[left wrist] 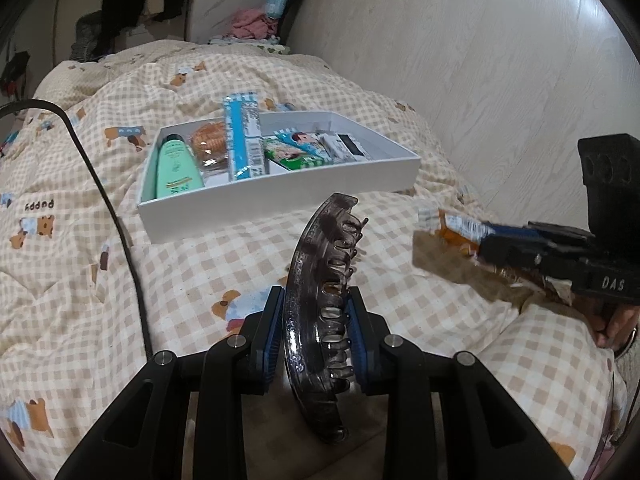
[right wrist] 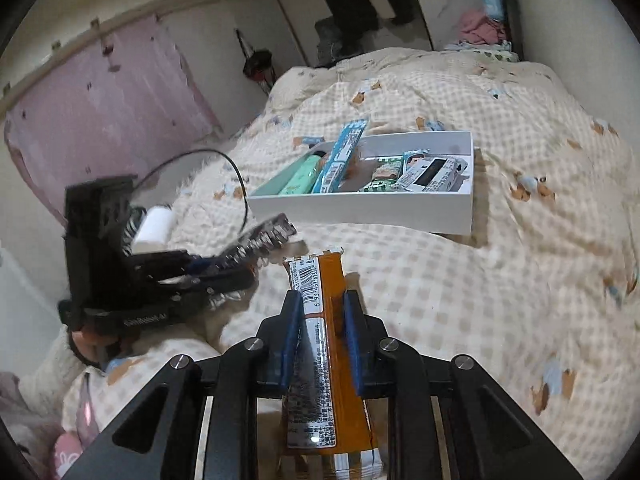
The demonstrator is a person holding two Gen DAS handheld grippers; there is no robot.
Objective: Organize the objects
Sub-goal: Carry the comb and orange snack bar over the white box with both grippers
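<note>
Beyond both loaded grippers – open quilt [left wrist: 224, 264], white box [left wrist: 280, 208]

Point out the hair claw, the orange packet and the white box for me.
Hair claw [left wrist: 316, 312]: left wrist view, on its toothed middle between the pads.
Orange packet [right wrist: 326, 320]: right wrist view, on its orange face between the pads.
White box [left wrist: 280, 206]: left wrist view, on its near outer wall.

Right gripper [right wrist: 320, 320] clamped on an orange snack packet [right wrist: 322, 320], held above the checked quilt [right wrist: 460, 280]. White box [right wrist: 360, 210] rests mid-quilt, holding a green tube [right wrist: 302, 178], blue carton [right wrist: 340, 156] and packets. Left gripper [right wrist: 224, 268], at left, grips a dark hair claw [right wrist: 260, 240].
</note>
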